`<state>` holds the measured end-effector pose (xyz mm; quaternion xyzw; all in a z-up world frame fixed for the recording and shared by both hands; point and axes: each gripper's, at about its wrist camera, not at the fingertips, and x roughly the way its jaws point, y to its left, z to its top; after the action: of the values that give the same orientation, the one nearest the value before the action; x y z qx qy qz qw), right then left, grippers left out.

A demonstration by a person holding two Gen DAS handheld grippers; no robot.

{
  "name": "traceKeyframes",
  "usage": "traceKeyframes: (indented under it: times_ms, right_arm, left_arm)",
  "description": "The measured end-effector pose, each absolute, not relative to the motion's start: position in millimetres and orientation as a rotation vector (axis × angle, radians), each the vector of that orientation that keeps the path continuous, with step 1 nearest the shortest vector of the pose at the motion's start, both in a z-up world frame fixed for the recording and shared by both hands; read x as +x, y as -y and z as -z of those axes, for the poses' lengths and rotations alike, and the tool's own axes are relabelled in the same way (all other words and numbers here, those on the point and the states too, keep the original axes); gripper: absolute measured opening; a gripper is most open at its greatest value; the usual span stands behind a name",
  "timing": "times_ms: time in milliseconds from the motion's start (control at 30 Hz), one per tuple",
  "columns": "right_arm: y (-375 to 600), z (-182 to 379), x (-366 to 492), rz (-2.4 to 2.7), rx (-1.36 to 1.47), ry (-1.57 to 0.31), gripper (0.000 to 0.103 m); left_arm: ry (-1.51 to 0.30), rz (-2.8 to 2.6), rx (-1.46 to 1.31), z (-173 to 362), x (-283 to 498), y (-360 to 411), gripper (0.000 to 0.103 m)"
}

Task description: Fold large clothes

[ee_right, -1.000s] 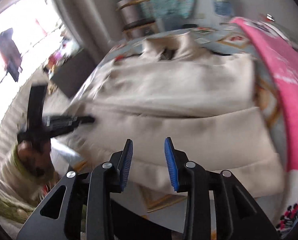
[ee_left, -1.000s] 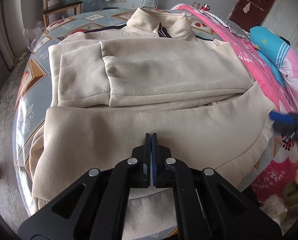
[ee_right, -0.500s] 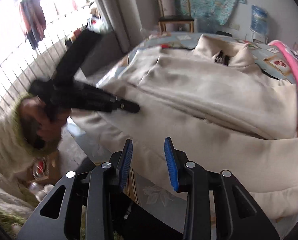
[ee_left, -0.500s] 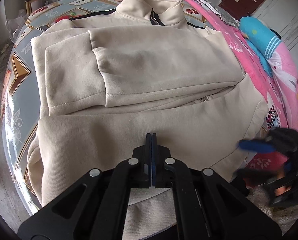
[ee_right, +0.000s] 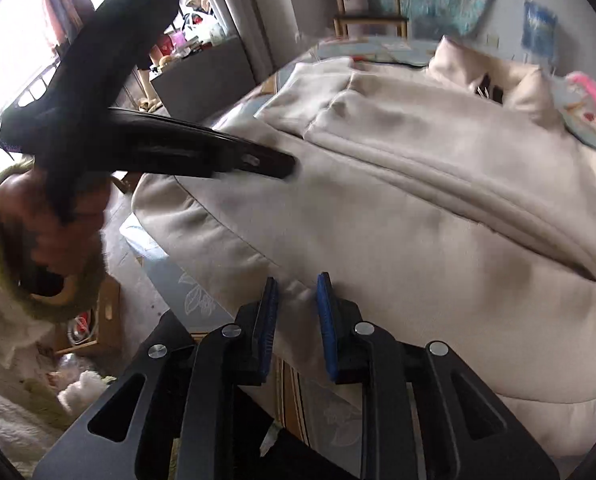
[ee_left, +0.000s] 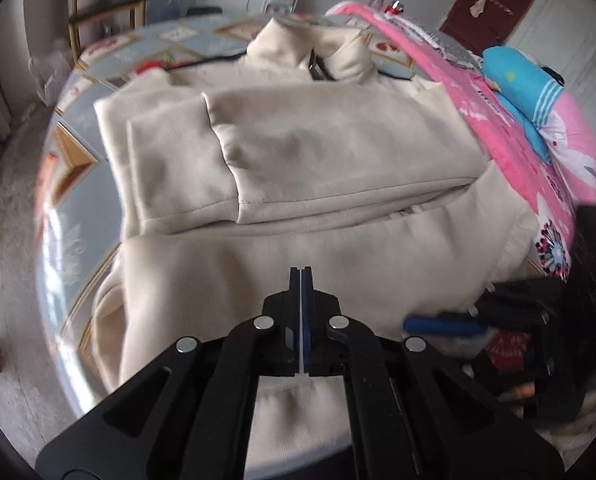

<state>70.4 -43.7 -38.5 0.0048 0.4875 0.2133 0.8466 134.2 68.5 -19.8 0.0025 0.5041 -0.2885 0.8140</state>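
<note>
Left wrist: left gripper (ee_left: 300, 276) clamped tight, nothing visibly pinched, over the beige jacket (ee_left: 298, 168) on the patterned table (ee_left: 74, 216); collar far, hem near. Right wrist: right gripper (ee_right: 297, 300) just been closing, jaws straddling the near hem edge, pads not visibly pressing.

A large cream fleece zip-up jacket (ee_left: 318, 152) with a stand-up collar is being displayed front-up on the patterned counter (ee_left: 70, 160), sleeves folded across its chest, hem draped over the near edge.
</note>
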Motion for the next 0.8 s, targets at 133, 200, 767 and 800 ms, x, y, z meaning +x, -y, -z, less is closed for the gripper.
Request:
traceKeyframes:
  times_ms: [133, 200, 767, 800]
  right_arm:
    - [46, 38, 67, -0.449, 0.011, -1.029, 0.019]
    - [47, 36, 68, -0.457, 0.032, -1.043, 0.019]
    - [232, 44, 26, 0.049, 0.249, -0.987, 0.039]
    - [235, 43, 27, 0.038, 0.282, -1.004, 0.039]
  left_arm:
    - [-1.064, 0.597, 0.031, 16, 93, -88, 0.001]
    - [-1.109, 0.517, 0.058, 33, 81, -97, 0.002]
    - [-1.096, 0.41, -0.166, 47, 100, -143, 0.013]
    - [-1.106, 0.406, -0.174, 46, 101, -144, 0.013]
